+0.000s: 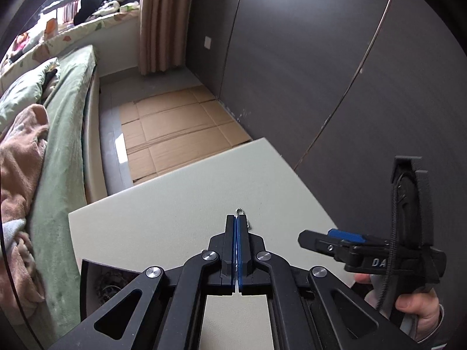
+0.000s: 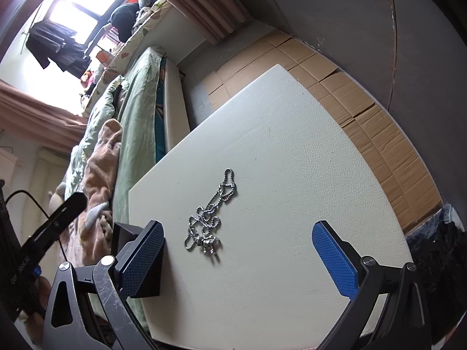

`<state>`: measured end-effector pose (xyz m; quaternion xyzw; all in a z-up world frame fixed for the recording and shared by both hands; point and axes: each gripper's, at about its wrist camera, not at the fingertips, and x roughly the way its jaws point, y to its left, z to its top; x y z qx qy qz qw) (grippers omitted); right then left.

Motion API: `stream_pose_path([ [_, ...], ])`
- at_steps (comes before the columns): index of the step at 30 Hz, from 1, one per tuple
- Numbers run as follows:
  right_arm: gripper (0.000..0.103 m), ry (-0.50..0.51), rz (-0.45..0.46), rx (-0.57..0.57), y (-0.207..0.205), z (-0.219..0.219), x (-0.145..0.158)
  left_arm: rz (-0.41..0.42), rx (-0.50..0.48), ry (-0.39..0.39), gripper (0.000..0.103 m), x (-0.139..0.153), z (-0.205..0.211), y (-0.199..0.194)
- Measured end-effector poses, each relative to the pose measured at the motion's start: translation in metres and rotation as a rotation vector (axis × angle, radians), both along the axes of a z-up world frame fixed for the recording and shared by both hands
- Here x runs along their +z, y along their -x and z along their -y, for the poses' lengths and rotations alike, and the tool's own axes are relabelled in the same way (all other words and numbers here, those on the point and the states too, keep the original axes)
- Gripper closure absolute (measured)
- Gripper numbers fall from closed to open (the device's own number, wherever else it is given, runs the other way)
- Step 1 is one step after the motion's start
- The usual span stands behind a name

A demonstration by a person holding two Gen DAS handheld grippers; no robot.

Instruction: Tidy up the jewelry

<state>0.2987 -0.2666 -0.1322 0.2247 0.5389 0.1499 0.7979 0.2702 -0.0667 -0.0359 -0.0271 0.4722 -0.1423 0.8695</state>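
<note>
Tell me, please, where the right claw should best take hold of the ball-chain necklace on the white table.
Probably the pendant end of the necklace: it is the bulkiest clump, while the chain elsewhere lies flat on the table. Bring the open right claw down from above, astride it.

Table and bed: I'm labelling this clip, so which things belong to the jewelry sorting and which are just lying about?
Job:
chain
black box
table

Lying about:
bed
pink blanket
cardboard
curtain
</note>
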Motion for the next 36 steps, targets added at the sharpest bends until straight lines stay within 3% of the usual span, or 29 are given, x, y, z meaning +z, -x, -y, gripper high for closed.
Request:
stream_pose_path([
  [6,0.000,-0.016,0.022,-0.030,0.004,0.015,0.007,-0.166,-0.022,-0.033,0.101,-0.053,0.011,-0.005],
  [8,0.000,-0.021,0.020,-0.047,0.004,0.023,0.007,-0.195,-0.027,-0.023,0.085,-0.066,0.012,-0.007],
  [10,0.000,-0.029,0.018,-0.064,0.004,0.031,0.007,-0.208,-0.020,-0.024,0.024,-0.075,0.013,-0.008],
  [11,0.000,-0.033,0.018,-0.073,0.004,0.035,0.007,-0.202,-0.016,-0.033,0.018,-0.077,0.014,-0.009],
  [14,0.000,-0.045,0.022,-0.094,0.003,0.043,0.010,-0.220,-0.019,-0.027,0.019,-0.087,0.013,-0.012],
  [16,0.000,-0.049,0.025,-0.099,0.003,0.046,0.011,-0.215,-0.036,-0.076,0.037,-0.092,0.016,-0.007],
  [18,0.000,-0.051,0.028,-0.099,0.003,0.047,0.012,-0.214,-0.058,-0.135,0.043,-0.099,0.021,-0.003],
  [21,0.000,-0.054,0.030,-0.094,0.003,0.047,0.013,-0.247,-0.061,-0.129,0.045,-0.112,0.021,-0.003],
  [25,0.000,-0.057,0.035,-0.089,0.003,0.046,0.015,-0.252,-0.048,-0.135,0.066,-0.119,0.020,-0.004],
  [31,0.000,-0.060,0.031,-0.099,0.005,0.046,0.014,-0.259,-0.130,-0.251,0.069,-0.122,0.031,0.004],
  [36,0.000,-0.068,0.033,-0.096,0.005,0.045,0.014,-0.260,-0.126,-0.320,0.069,-0.133,0.038,0.005],
])
